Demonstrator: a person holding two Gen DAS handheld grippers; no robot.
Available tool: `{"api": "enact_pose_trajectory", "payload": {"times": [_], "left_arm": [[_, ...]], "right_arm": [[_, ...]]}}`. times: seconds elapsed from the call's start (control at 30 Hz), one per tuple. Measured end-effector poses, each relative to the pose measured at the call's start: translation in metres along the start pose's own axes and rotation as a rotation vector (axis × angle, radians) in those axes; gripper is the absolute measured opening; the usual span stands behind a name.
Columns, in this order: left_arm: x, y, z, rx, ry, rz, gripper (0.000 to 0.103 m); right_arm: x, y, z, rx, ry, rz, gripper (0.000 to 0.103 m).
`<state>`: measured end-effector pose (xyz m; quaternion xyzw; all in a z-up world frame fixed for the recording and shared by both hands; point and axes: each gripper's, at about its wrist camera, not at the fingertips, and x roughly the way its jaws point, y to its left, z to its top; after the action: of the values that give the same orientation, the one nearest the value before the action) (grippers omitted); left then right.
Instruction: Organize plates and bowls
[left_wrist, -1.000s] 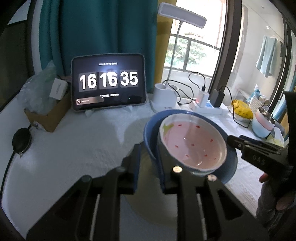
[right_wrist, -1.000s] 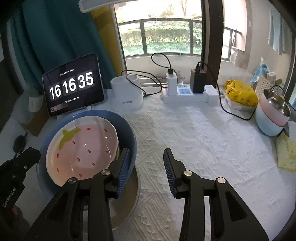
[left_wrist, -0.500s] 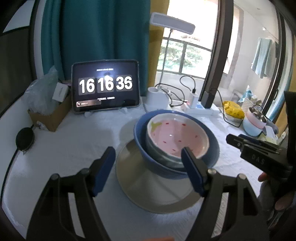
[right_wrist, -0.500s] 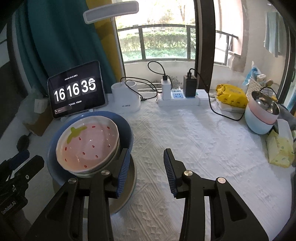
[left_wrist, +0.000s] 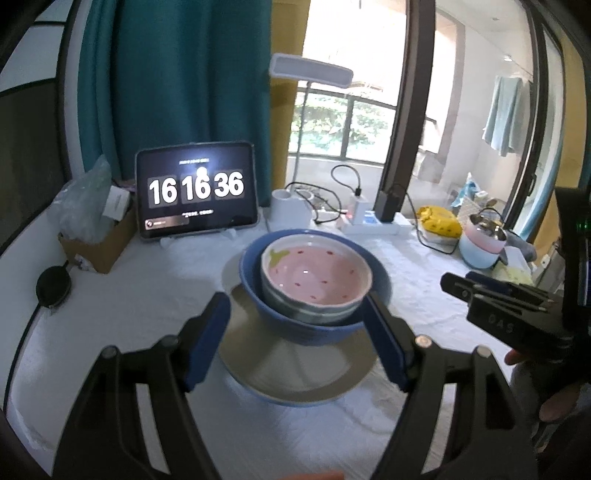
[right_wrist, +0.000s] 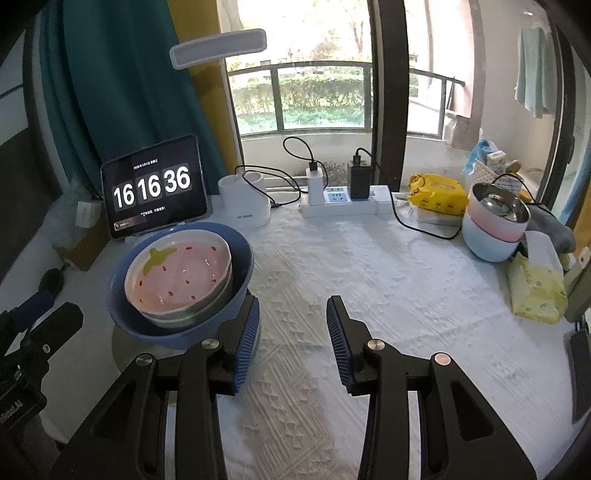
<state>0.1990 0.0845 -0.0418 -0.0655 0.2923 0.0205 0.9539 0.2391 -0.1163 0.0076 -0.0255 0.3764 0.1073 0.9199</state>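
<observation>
Nesting glossy in the round blue bowl (left_wrist: 314, 325), the strawberry bowl (left_wrist: 316, 280); both hand-held grippers gape, empty.

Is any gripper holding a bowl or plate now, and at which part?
Nothing is held. The left gripper and right gripper stand open and empty, apart from the stacked bowls.
</observation>
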Motion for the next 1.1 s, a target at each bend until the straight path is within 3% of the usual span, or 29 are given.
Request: {"api": "enact_pose_trajectory", "payload": {"times": [0.3, 0.5, 1.1], "left_arm": [[-0.023, -0.025, -0.005, 0.046, -0.012, -0.038, 0.081], [-0.043, -0.036, -0.008, 0.015, -0.039, -0.057, 0.083], [-0.104, -0.071, -0.018, 0.081, -0.141, -0.058, 0.091]], "right_arm": [[-0.029, -0.011, -0.010, 0.008, -0.039, -0.024, 0.040], [-0.053, -0.021, -0.018, 0.016, -0.076, -0.046, 0.040], [-0.140, -0.042, -0.042, 0.055, -0.206, -0.079, 0.042]]}}
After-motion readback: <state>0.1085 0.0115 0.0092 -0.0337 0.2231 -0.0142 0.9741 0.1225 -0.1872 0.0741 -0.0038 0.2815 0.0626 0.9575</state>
